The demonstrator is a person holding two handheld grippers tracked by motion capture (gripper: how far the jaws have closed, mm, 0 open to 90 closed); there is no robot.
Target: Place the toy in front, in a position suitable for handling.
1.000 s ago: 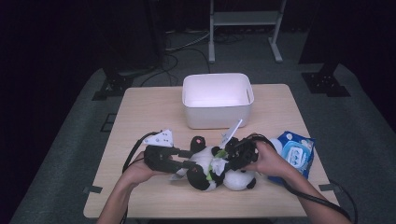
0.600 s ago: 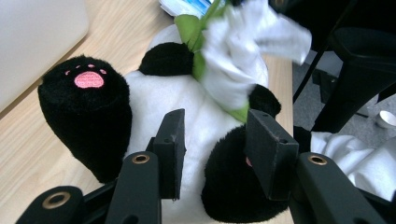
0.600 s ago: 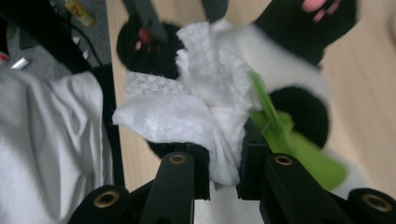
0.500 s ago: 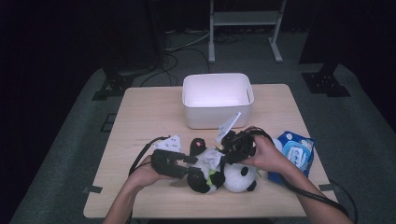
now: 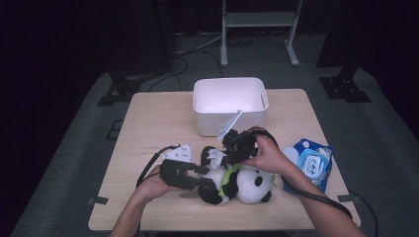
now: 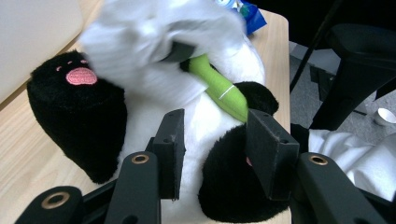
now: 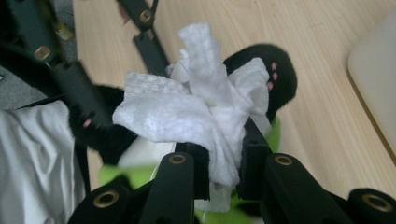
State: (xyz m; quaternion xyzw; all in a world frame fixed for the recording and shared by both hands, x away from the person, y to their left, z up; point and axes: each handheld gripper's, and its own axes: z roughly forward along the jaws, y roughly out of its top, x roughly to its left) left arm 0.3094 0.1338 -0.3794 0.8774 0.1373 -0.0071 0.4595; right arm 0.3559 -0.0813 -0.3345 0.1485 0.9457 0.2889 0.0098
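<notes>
Right gripper (image 7: 219,184) pinches the limp wipe (image 7: 196,112) – left gripper (image 6: 212,154), jaws wide, straddles the soft, squashy panda (image 5: 247,183), best steadied by its belly.

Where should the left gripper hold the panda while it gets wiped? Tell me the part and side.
Grip the panda by its black lower leg, coming from the feet end: the left gripper already straddles it, and the wipe works the belly above.
</notes>
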